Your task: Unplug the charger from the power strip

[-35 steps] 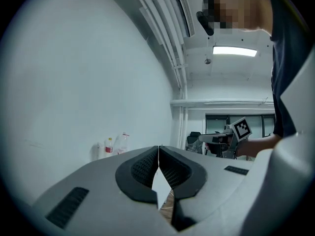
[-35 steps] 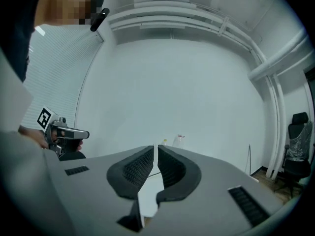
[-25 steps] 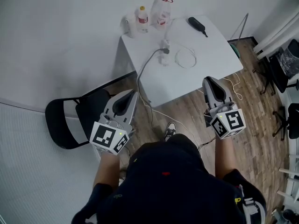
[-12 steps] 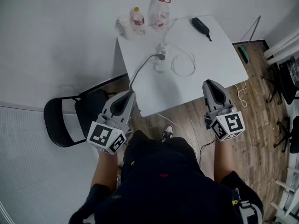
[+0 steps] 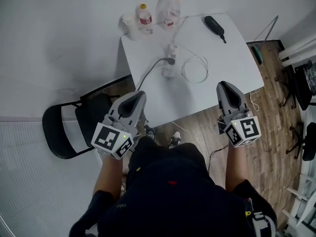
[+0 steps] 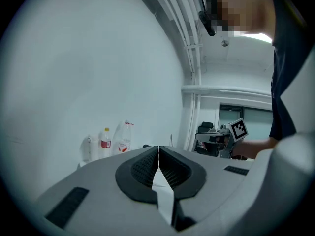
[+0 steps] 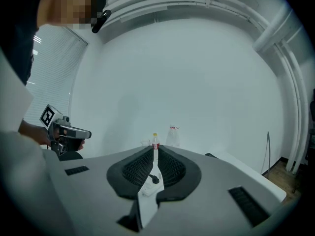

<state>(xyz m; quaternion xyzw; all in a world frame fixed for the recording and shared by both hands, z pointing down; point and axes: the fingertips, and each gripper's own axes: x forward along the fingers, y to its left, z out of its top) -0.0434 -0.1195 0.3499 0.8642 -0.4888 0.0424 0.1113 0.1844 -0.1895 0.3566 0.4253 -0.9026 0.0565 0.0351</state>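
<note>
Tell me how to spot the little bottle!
Find the white table by the wall, then its far left corner. The little bottle stands there between a cup and a bigger bottle, and only it has a yellow cap.

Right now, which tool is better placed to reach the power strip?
Probably right: the right tool has the power strip dead ahead in its view; the left tool doesn't. Both are shut.
</note>
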